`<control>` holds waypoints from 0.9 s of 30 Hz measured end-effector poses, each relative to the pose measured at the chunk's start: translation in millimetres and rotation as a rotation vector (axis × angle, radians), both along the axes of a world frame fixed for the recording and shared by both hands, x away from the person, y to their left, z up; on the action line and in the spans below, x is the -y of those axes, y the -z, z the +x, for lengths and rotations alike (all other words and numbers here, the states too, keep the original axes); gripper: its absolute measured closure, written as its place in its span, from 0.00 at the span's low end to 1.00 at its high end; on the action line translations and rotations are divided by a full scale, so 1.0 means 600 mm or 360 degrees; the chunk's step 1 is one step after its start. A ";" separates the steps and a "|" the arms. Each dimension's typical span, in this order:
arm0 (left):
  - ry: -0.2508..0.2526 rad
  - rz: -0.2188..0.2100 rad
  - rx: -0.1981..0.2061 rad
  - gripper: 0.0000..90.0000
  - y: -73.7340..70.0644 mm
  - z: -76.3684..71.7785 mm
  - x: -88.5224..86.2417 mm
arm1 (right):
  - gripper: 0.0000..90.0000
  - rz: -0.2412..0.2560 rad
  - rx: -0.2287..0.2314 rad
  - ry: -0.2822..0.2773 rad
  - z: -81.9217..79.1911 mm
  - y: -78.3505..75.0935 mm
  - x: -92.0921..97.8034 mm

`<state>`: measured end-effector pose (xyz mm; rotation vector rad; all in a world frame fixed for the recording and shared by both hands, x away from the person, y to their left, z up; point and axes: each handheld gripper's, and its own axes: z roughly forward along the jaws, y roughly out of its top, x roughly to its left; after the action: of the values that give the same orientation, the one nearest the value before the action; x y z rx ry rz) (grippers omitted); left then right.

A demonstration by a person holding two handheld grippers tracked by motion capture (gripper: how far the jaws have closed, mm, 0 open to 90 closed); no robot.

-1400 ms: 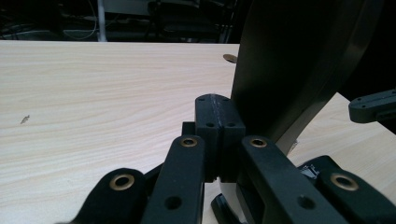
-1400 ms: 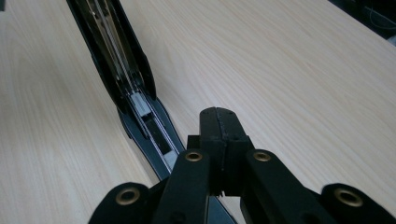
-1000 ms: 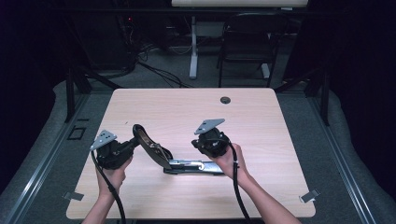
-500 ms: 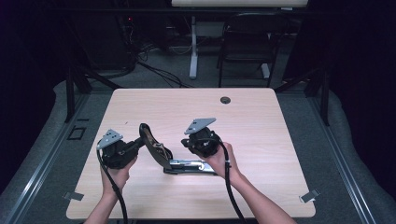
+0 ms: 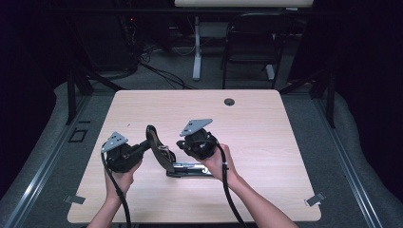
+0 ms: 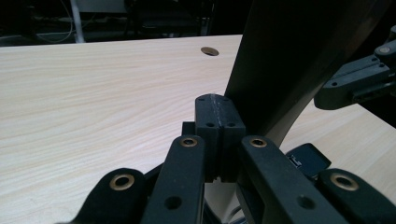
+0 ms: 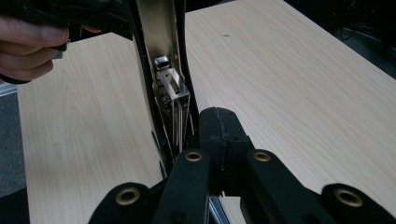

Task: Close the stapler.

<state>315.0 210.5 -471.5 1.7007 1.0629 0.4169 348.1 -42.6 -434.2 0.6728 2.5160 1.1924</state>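
Observation:
A black stapler lies open on the wooden table (image 5: 285,142). Its base (image 5: 190,169) rests flat and its lid (image 5: 157,147) is swung up, nearly upright. My left gripper (image 5: 144,146) is shut and its tips press against the lid's back. In the left gripper view the jaws (image 6: 215,116) meet with nothing seen between them, and the dark lid (image 6: 299,56) rises just to their right. My right gripper (image 5: 181,144) is shut too and hovers over the hinge end of the base. In its own view the closed jaws (image 7: 219,126) sit beside the lid's metal underside (image 7: 163,46).
A round cable hole (image 5: 229,101) sits near the table's far edge. Beyond the table stand a black chair (image 5: 249,47) and a white table leg (image 5: 196,52). The far half and right side of the tabletop are bare wood.
Both grippers have shifted right and closer together. The stapler lid has been pushed up from a slant to nearly upright, and the right gripper has moved left over the hinge.

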 end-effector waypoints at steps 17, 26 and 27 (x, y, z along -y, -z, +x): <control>0.0136 0.0083 -0.0037 1.00 0.009 0.002 0.035 | 1.00 0.0049 0.0046 -0.0016 -0.011 -0.010 -0.004; 0.0136 0.0134 -0.0065 1.00 0.010 0.005 0.037 | 1.00 0.0049 0.0071 0.0040 -0.013 -0.009 0.016; 0.0129 0.0126 -0.0068 1.00 0.011 0.006 0.036 | 1.00 0.0051 0.0071 0.0048 -0.012 -0.007 0.020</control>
<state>318.5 189.2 -478.0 1.8237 1.0163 0.3768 340.9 -54.7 -429.7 0.6820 2.4461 1.2260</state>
